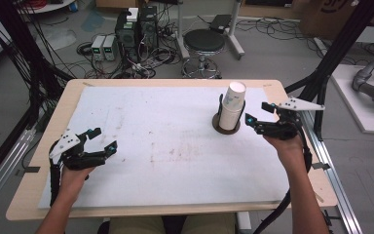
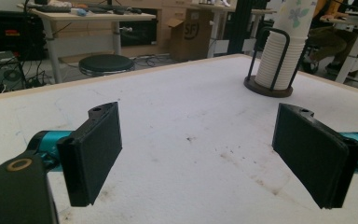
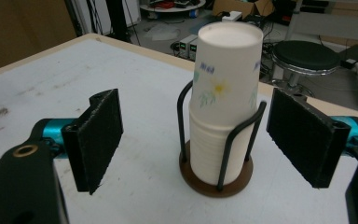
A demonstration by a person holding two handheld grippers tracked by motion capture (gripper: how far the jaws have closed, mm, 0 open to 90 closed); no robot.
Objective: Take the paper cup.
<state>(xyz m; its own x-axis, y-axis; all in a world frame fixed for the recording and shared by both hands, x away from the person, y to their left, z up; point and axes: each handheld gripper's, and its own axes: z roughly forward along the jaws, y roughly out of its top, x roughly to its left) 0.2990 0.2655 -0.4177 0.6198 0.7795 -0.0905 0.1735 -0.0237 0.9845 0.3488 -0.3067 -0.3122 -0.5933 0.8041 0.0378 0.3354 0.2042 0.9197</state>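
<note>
1. One stack of paper cups (image 1: 233, 105), white with a flower print, nested upside down. It stands upright in a wire holder (image 1: 225, 127) with a dark round base, at about 2 o'clock on the worktop (image 1: 151, 146). In the right gripper view the top cup (image 3: 226, 70) sits higher than the tight pile below it, between the holder's black wire uprights.
2. One right gripper (image 1: 258, 114), held in the person's hand just beside the holder, at its 3 o'clock. Its jaws are spread wide and grasp nothing. In its own view the stack lies ahead between the two black pads (image 3: 98, 135), touching neither.
3. One left gripper (image 1: 102, 139), at about 8 o'clock on the worktop, well apart from the cups. Its jaws are also spread wide and hold nothing; in its own view the bare white sheet lies between them, with the stack (image 2: 282, 51) far off at 1 o'clock.
4. One white sheet (image 1: 126, 112), stained in places, covering most of the wooden worktop.
5. One black round stool (image 1: 203, 41), on the floor beyond the worktop's far edge at 12 o'clock.
</note>
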